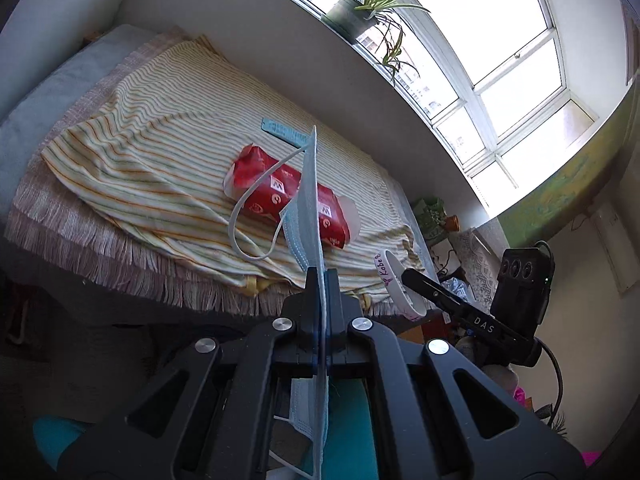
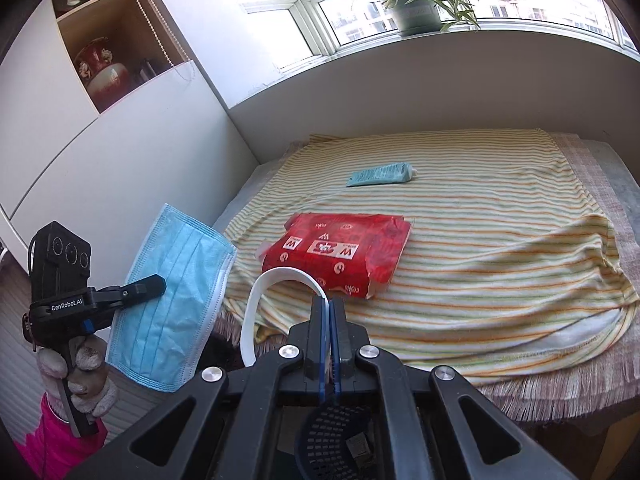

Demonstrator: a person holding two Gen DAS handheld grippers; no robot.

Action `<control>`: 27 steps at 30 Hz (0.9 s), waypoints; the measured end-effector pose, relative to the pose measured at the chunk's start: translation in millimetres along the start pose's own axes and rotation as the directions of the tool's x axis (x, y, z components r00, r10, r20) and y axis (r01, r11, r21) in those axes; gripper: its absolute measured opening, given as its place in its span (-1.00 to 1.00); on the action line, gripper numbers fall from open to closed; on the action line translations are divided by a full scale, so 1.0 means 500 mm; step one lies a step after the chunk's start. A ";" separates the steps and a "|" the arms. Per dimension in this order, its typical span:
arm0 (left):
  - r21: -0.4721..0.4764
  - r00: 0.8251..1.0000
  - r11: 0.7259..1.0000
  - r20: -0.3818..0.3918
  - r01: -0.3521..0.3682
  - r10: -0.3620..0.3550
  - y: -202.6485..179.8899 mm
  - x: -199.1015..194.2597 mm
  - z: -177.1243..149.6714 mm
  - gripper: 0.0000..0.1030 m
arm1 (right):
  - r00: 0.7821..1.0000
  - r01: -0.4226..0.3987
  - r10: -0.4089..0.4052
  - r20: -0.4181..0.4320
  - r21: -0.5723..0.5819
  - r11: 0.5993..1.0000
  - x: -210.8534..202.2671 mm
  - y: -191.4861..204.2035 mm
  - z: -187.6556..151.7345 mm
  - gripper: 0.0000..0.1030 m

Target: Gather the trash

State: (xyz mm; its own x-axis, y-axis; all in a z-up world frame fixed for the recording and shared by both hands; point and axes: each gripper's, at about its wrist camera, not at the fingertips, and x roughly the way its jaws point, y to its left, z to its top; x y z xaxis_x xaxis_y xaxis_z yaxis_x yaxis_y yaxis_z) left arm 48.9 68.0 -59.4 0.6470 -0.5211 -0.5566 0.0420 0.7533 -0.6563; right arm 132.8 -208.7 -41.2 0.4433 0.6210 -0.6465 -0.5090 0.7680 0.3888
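My left gripper (image 1: 321, 276) is shut on a blue face mask (image 1: 312, 200), held edge-on in front of the table; its white ear loop (image 1: 256, 216) hangs left. The same mask (image 2: 176, 300) and left gripper (image 2: 154, 282) show at the left of the right wrist view. My right gripper (image 2: 331, 303) is shut on a white wristband (image 2: 256, 300), which also shows in the left wrist view (image 1: 396, 284). A red tissue pack (image 2: 340, 256) lies mid-table, also visible in the left wrist view (image 1: 280, 196). A teal tube (image 2: 382, 174) lies behind it.
A striped cloth (image 2: 500, 240) covers the table, rumpled at the right. A potted plant (image 2: 416, 12) stands on the windowsill. A white cabinet with open shelves (image 2: 104, 60) is left. A dark mesh basket (image 2: 332, 436) sits below my right gripper. Clutter (image 1: 440, 220) lies beyond the table.
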 end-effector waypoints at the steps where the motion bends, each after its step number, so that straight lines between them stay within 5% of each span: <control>1: 0.012 1.000 1.000 -0.010 -0.007 0.007 -0.006 0.004 -0.015 -1.00 | 1.000 -0.003 0.003 -0.005 0.000 1.000 -0.003 0.002 -0.013 -1.00; 11: 0.042 0.986 0.999 -0.162 -0.035 0.041 -0.005 0.086 -0.149 -1.00 | 0.998 0.008 -0.006 -0.064 0.034 0.999 0.006 -0.006 -0.132 -1.00; 27: -0.006 0.918 0.986 -0.368 -0.164 0.150 0.095 0.252 -0.304 -1.00 | 0.971 0.112 -0.091 -0.221 0.083 0.990 0.112 -0.064 -0.305 -1.00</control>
State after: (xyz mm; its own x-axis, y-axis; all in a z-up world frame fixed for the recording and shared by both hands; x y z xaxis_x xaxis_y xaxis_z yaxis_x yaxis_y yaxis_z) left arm 16.6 -22.8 -238.4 0.3196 -0.5128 -0.7968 -0.0692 0.8260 -0.5594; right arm 61.5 -222.4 -189.8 0.3140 0.4983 -0.8082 -0.3932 0.8430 0.3671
